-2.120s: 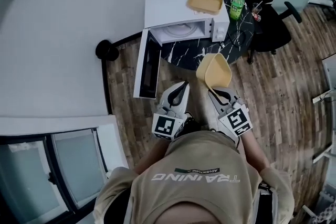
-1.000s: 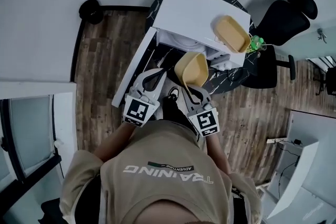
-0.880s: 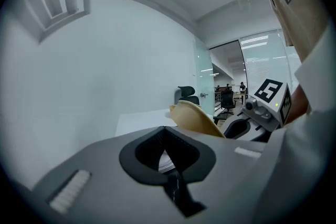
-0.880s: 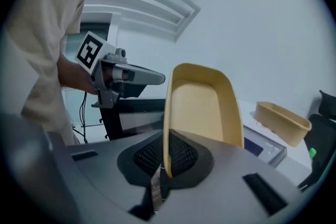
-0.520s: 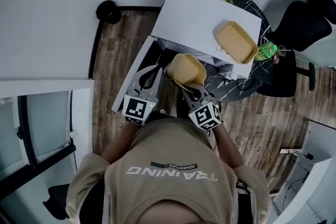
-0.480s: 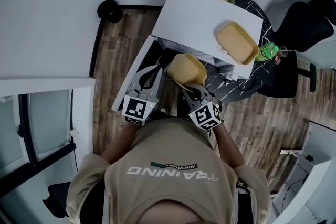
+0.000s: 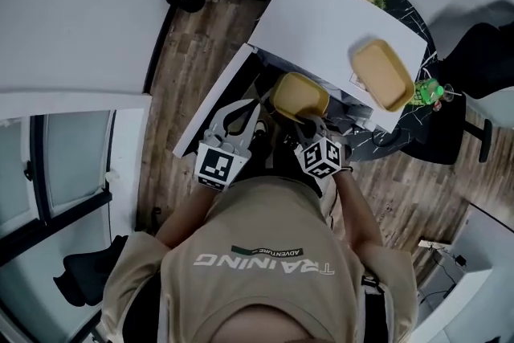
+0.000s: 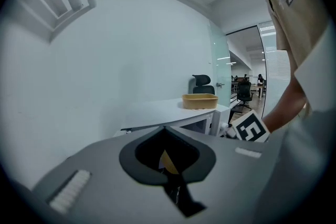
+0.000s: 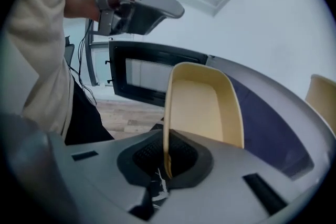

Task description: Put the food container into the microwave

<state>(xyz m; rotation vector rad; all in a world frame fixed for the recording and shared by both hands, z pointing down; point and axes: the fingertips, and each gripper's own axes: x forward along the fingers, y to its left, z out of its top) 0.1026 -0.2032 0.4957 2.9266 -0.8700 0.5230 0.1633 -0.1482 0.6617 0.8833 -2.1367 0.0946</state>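
One white microwave (image 7: pixel 337 20) is the biggest thing here, standing on a round black marbled table (image 7: pixel 411 6) over a wooden floor (image 7: pixel 185 68). Its door (image 7: pixel 213 104) hangs wide open toward the person's left; the right gripper view shows that door (image 9: pixel 152 78) as a dark panel with a pale window. The left gripper view shows the microwave (image 8: pixel 173 115) from the side, with an office chair (image 8: pixel 199 83) behind it.

On the microwave's flat top lies a second tan tray (image 7: pixel 384 75), also visible in the left gripper view (image 8: pixel 200 101) and at the edge of the right gripper view (image 9: pixel 321 99).

The food container (image 7: pixel 299 95), a tan tub of the same kind, is at the mouth of the open microwave, just under the front edge of its top; how far in it reaches cannot be told. It is empty and tipped up on its side (image 9: pixel 202 107), with its open face turned toward the camera.

The right gripper (image 7: pixel 307 123) pinches that container by one rim, its jaws closed on the thin wall (image 9: pixel 167 157). The left gripper (image 7: pixel 255 110) is beside it, near the open door, with its jaws pressed together on nothing (image 8: pixel 165 134). It also shows raised at the top of the right gripper view (image 9: pixel 139 5).

A small green bottle (image 7: pixel 428 91) stands on the table just beside the microwave
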